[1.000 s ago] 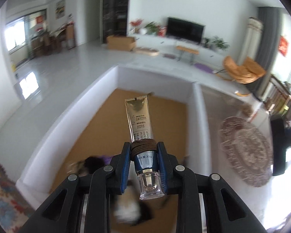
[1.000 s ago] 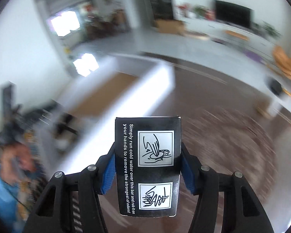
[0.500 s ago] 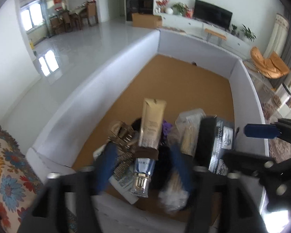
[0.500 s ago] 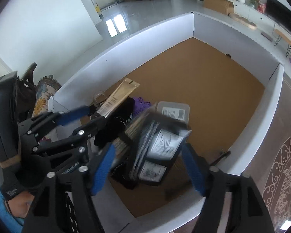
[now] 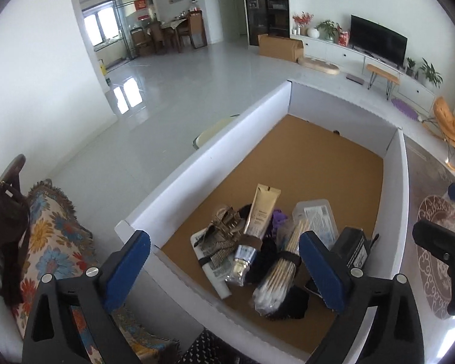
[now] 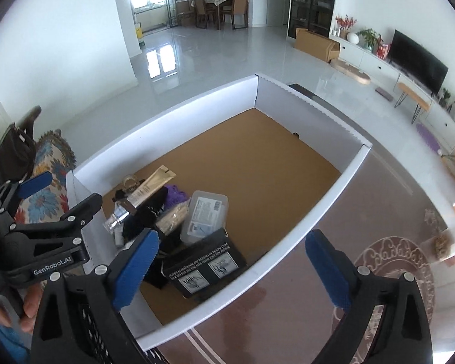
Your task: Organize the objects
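Cork-brown flooring lines the white box (image 5: 215, 151), where the gold tube (image 5: 259, 215), swab bundle (image 5: 280, 268) and black carton (image 6: 204, 265) lie heaped at its near end. Left gripper (image 5: 224, 268) and right gripper (image 6: 232, 268) both hang spread wide and empty above it. The drop looks done; next probably means fetching another item. Beyond: pale tiled floor, television, dining chairs.
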The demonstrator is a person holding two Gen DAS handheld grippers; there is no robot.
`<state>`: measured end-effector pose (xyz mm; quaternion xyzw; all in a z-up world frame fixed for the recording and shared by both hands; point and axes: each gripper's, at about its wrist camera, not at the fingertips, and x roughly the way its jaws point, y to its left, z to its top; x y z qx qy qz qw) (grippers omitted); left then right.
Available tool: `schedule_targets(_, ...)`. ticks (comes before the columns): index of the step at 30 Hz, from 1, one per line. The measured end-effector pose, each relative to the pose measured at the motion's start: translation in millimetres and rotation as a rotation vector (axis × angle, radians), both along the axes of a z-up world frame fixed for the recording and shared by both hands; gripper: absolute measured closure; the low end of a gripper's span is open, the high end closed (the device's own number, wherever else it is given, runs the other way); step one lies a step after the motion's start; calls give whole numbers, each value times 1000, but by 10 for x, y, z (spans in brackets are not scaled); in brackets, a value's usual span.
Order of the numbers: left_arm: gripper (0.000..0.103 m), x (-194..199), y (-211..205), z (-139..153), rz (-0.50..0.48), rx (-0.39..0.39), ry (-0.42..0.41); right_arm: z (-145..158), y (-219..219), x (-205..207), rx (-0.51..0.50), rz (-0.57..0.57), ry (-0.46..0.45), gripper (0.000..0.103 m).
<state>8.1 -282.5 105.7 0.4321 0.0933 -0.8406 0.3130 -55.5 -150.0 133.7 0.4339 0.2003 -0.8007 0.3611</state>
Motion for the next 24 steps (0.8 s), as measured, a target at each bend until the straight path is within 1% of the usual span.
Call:
schedule_targets(3, 3, 60, -5, -38, 28, 18, -5, 0, 17, 56, 19, 13, 8, 5)
schedule_targets(5, 3, 99, -14, -31, 30, 43, 22, -15, -3, 85, 29, 24, 13, 5)
schedule_targets(8, 3, 143, -14, 4, 38, 54, 59, -20, -4, 109, 45, 34, 33, 5)
schedule_targets(10, 3, 149, 0, 31, 42, 44, 75, -38, -14, 111, 50, 34, 42, 5)
schedule_targets(14, 3, 125, 28, 39, 35, 20, 79, -86, -13, 88, 47, 32, 34, 5)
schedule_targets(20, 3, 109, 38, 23, 27, 27, 90, -146, -3, 50, 55, 25, 33, 5)
schedule_targets(24, 3, 163, 55, 45, 52, 4, 131, -155, 16, 24, 47, 15, 34, 5)
